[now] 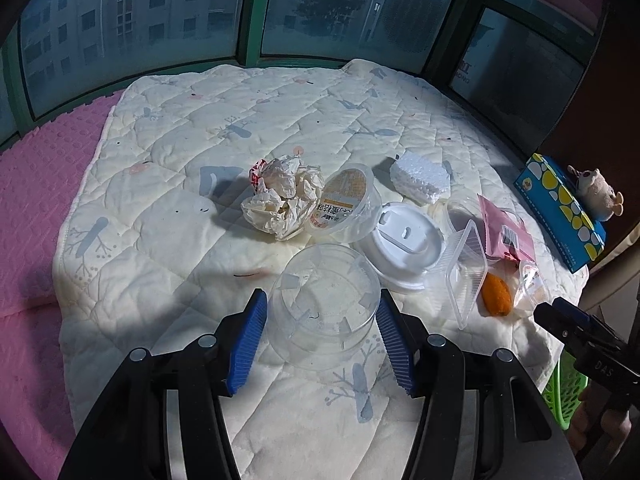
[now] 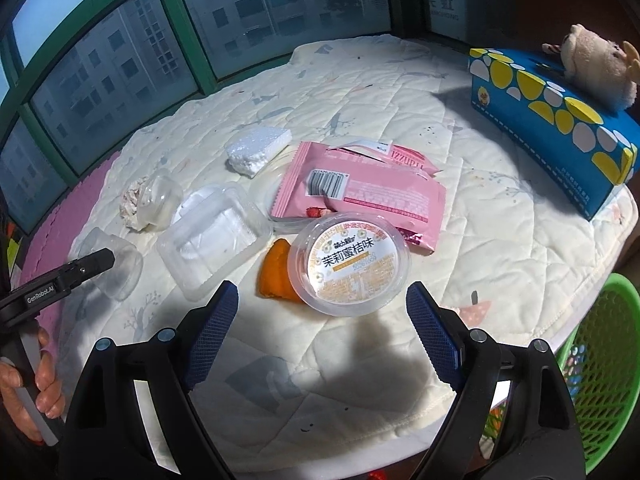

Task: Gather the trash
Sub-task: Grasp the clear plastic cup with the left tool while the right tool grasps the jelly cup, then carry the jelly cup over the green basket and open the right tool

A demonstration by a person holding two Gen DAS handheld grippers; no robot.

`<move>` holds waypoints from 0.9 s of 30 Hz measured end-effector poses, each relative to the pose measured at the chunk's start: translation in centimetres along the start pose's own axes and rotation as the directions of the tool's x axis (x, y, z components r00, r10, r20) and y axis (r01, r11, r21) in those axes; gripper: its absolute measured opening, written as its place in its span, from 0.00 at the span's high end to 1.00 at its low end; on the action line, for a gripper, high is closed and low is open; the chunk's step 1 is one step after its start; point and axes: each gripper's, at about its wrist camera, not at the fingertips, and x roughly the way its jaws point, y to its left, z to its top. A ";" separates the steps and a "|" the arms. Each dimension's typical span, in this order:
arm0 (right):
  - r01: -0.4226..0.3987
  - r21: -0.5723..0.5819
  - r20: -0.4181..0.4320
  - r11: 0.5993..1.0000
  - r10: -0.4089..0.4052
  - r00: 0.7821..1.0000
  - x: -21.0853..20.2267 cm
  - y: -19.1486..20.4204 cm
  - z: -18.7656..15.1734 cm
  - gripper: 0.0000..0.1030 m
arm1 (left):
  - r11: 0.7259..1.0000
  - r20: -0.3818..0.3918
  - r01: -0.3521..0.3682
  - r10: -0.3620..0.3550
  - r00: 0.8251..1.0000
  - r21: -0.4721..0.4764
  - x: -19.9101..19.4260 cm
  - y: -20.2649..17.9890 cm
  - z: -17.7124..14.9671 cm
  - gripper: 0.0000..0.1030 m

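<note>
A clear plastic cup (image 1: 324,316) lies on its side between the blue pads of my left gripper (image 1: 322,298), which is shut on it. The right wrist view shows that same cup (image 2: 116,268) at its left edge. My right gripper (image 2: 322,292) stands open just short of a labelled pudding cup (image 2: 352,264), touching nothing. An orange peel (image 2: 276,276) lies against that cup, and a pink wrapper (image 2: 360,188) sits behind it. More trash is spread on the quilt (image 1: 160,240): crumpled paper (image 1: 284,196), a second labelled cup (image 1: 344,200), a white lid (image 1: 404,240), a foam block (image 1: 420,178) and a clear tray (image 1: 466,272).
A blue tissue box (image 2: 560,120) with a plush toy (image 2: 596,72) on it stands at the quilt's right edge. A green basket (image 2: 600,360) sits below the quilt's near right corner. A pink mat (image 1: 40,200) lies to the left, with windows behind. A person's hand (image 2: 40,380) grips the left gripper's handle.
</note>
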 end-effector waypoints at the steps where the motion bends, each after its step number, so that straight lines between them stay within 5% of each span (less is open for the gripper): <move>1: 0.009 -0.009 0.004 1.000 -0.009 1.000 0.0 0.2 0.1 0.17 | 1.000 0.000 0.002 -0.002 1.000 0.000 -0.1 0.0 0.0 0.48; 10: 0.007 0.032 0.008 0.999 -0.007 1.000 0.7 -1.7 2.4 0.17 | 1.000 0.003 0.011 -0.011 1.000 -0.006 -0.6 0.3 -0.1 0.47; 21: 0.045 -0.024 -0.033 0.999 -0.046 0.998 2.7 -1.0 1.3 0.17 | 1.000 -0.007 0.019 -0.019 1.000 -0.004 -0.5 -0.3 -0.3 0.48; 24: 0.063 -0.046 -0.036 0.997 -0.064 0.997 3.2 -0.7 1.1 0.30 | 1.000 -0.003 0.025 -0.025 1.000 0.003 -0.9 -0.7 -0.4 0.48; 27: 0.074 -0.058 -0.026 0.996 -0.076 0.997 3.0 -0.6 0.8 0.32 | 0.999 0.002 0.032 -0.032 1.000 0.010 -1.3 -1.1 -0.4 0.47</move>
